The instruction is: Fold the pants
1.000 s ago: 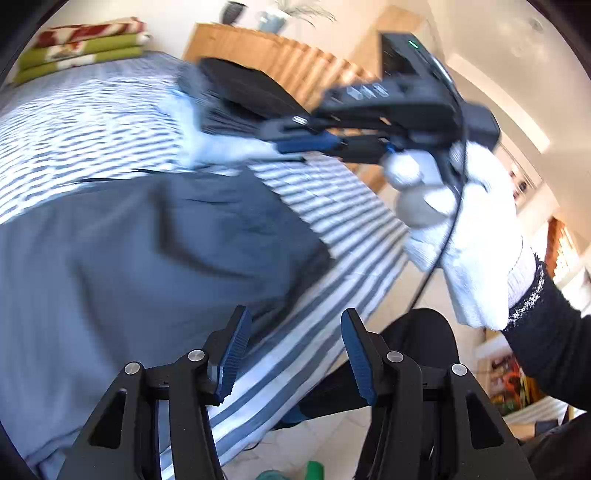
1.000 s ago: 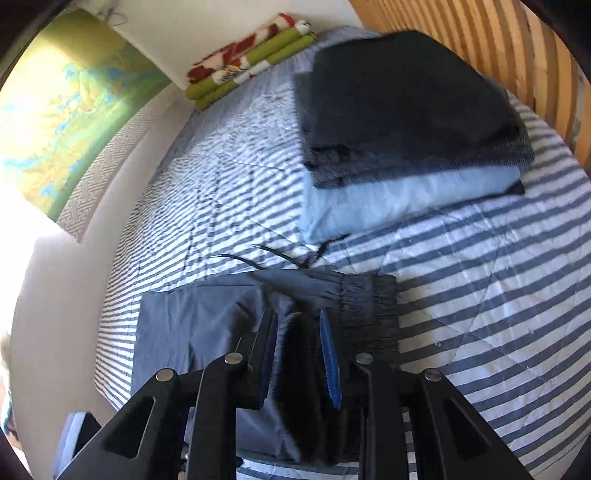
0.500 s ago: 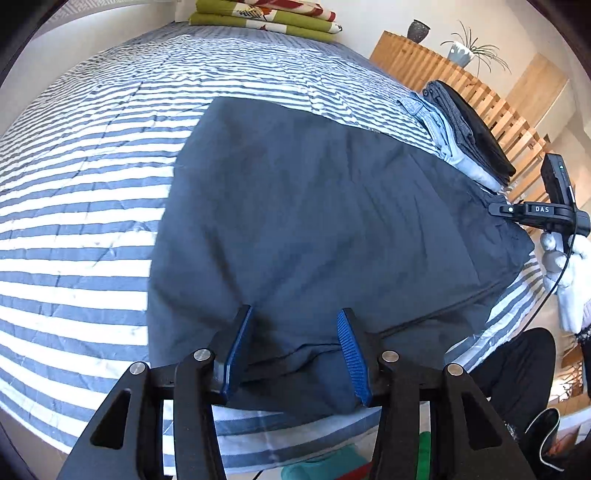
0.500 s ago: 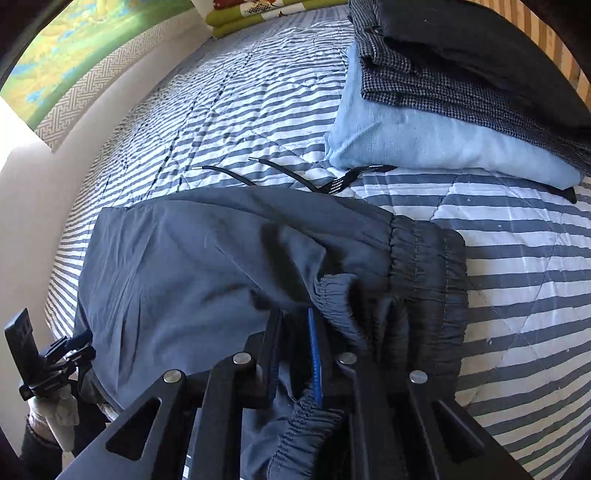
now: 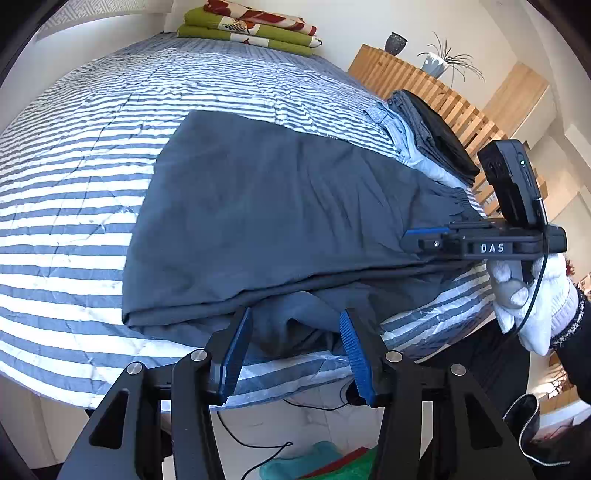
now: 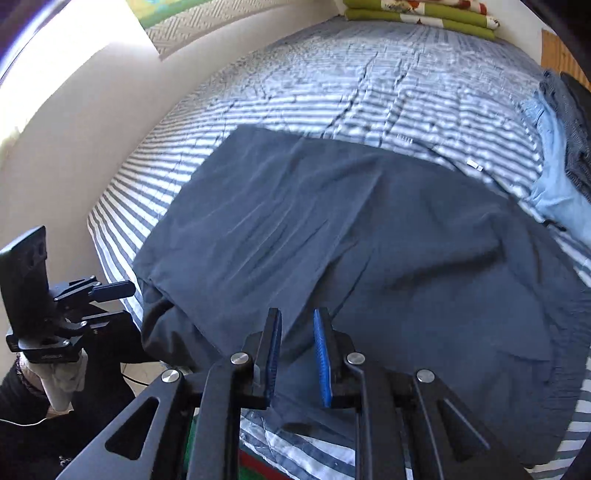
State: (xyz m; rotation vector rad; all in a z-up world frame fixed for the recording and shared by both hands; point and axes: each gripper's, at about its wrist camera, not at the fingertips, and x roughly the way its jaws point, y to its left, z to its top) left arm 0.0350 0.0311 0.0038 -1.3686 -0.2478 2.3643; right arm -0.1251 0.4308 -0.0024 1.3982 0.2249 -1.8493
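The pants [image 5: 266, 221] lie folded along the bed's [image 5: 74, 229] near edge. Left gripper [image 5: 291, 354] gapes empty; right gripper [image 6: 297, 354], narrowly parted, has been opening, holding nothing. Pinch both near-edge corners evenly.

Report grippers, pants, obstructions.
Left hand-held gripper open, empty. Right hand-held gripper just opening, nothing pinched. Pants flat on bed. Nothing in the way.

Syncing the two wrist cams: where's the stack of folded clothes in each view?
Left wrist: stack of folded clothes upper right, past the dark pants' waistband, against the slatted wooden panel.
Right wrist: stack at the far right edge, cropped.
Shared landmark: green-and-red folded blankets at the bed's far end, top of both views.
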